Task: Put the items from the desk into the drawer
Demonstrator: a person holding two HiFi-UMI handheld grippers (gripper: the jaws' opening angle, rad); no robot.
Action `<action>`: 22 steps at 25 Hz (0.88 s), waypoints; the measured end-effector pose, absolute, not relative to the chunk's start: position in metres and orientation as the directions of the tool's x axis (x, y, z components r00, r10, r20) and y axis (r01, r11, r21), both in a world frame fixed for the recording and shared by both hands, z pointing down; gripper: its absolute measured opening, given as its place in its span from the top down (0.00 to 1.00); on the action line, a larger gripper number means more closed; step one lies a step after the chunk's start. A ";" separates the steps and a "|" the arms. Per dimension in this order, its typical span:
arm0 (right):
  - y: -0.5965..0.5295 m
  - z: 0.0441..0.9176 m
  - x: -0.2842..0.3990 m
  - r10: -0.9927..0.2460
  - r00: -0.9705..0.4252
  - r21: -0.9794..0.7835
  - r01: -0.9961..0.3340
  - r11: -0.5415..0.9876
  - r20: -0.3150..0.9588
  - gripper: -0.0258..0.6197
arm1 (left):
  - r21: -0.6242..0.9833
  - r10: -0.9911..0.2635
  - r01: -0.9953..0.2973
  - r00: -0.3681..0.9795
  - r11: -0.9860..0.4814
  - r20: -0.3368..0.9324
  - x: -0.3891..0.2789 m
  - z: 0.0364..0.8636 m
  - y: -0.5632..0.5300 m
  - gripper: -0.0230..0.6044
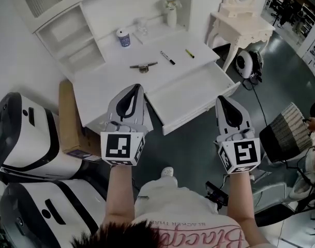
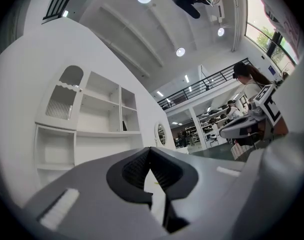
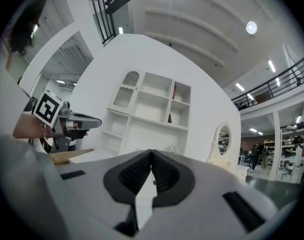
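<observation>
**Hard to make out.** We cannot name the dark long-handled tool (image 1: 143, 65) on the desk (image 1: 103, 84). A small clear object (image 1: 140, 26) near the back shelf is too faint to identify. The white machines (image 1: 28, 138) at left are cut off by the frame edge.

**Shown only from the head.**
- The black marker (image 1: 167, 57), yellow pen (image 1: 190, 53), tool and blue-and-white cup (image 1: 124, 37) all lie on the desk top.
- The open drawer (image 1: 198, 94) juts out at the desk's front right.
- The left gripper (image 1: 136, 88) overlaps the desk's front edge.
- The right gripper (image 1: 221, 100) sits by the drawer's right corner.

**Shown only from the grippers.** The left gripper view shows its jaws pressed together at the tips with nothing pinched, and the right gripper view shows the same. From low down we see the shelf unit (image 3: 152, 111) with its arched openings and an oval mirror (image 3: 223, 136). People stand far off in the hall.

**Materials.**
- The desk is smooth white paint.
- The gripper shells are matte grey, with black ribbed pads (image 2: 137, 171).
- A brown cardboard box (image 1: 69, 118) stands beside the desk.
- A two-tone woven basket (image 1: 286, 133) stands at right.
</observation>
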State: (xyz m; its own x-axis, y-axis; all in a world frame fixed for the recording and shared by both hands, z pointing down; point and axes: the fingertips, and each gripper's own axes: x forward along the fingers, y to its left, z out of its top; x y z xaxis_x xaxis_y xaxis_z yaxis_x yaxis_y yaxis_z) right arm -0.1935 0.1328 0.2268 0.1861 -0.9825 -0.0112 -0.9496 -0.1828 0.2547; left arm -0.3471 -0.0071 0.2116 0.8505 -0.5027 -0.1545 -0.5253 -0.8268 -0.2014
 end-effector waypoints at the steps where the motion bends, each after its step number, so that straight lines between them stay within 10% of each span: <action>1: 0.121 0.228 -0.188 -0.982 0.188 0.255 -0.949 -0.184 -0.007 0.95 | -0.198 -0.503 -0.524 0.851 -0.828 -0.150 -0.342 0.214 -0.020 0.95; 22: -0.009 0.282 -0.122 -0.986 0.120 0.203 -0.975 -0.095 0.116 0.95 | -0.123 -0.578 -0.573 0.816 -0.811 0.011 -0.295 0.289 -0.148 0.95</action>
